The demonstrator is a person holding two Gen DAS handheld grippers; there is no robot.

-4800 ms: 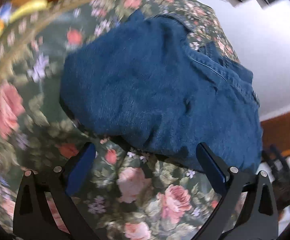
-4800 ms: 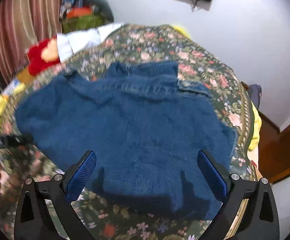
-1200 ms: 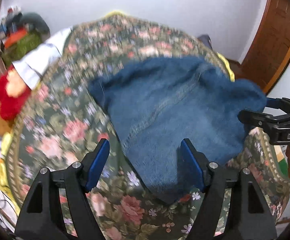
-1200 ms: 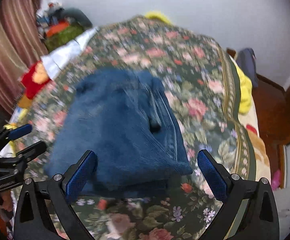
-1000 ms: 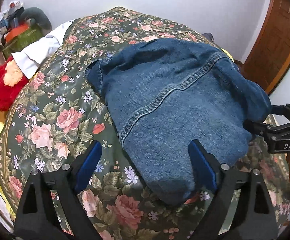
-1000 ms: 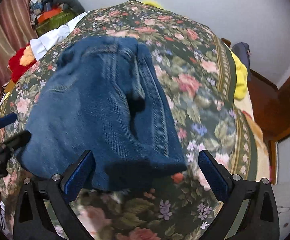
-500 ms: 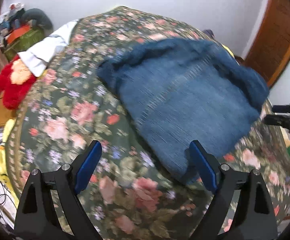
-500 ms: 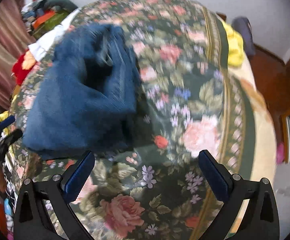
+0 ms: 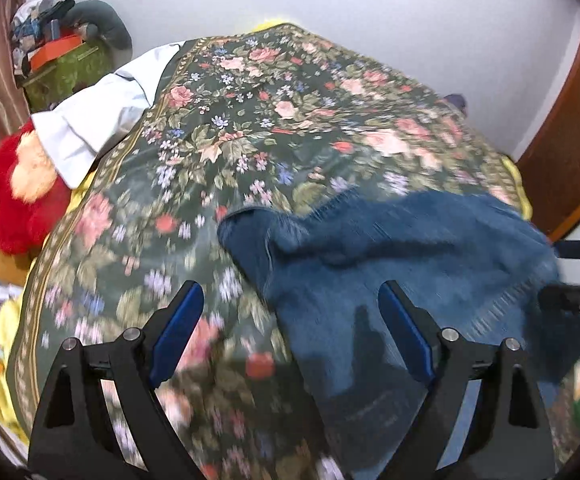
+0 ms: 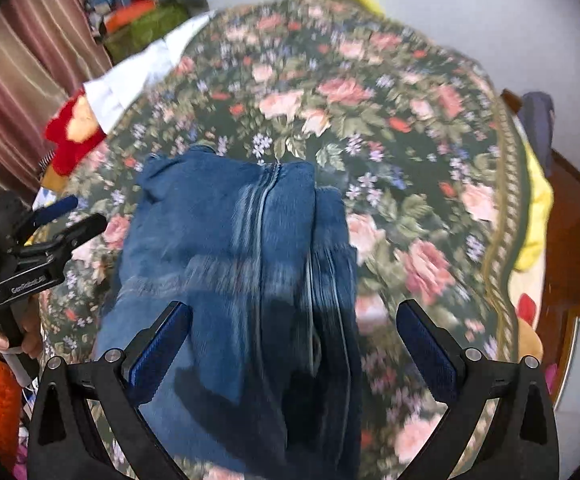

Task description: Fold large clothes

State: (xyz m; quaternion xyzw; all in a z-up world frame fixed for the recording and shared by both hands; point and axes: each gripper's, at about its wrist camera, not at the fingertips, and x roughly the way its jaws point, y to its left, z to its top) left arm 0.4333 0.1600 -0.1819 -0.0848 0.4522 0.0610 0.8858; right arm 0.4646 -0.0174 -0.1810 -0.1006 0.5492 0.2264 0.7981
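Denim garment (image 10: pixel 241 264), folded bundle on floral bedspread (image 9: pixel 290 120), sits just ahead of right gripper (image 10: pixel 294 344) and ahead-right of left gripper (image 9: pixel 290 320). Both spread wide, holding nothing. Probably flatten the bundle evenly and square its edges.

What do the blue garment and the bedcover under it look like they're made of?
The blue garment looks like mid-weight denim: matte indigo, faded streaks, and a pale stitched seam running down the folded bundle. The bedcover seems a woven or printed cotton-type fabric, matte, dark green with pink roses and a gold border; motion blur hides its weave.
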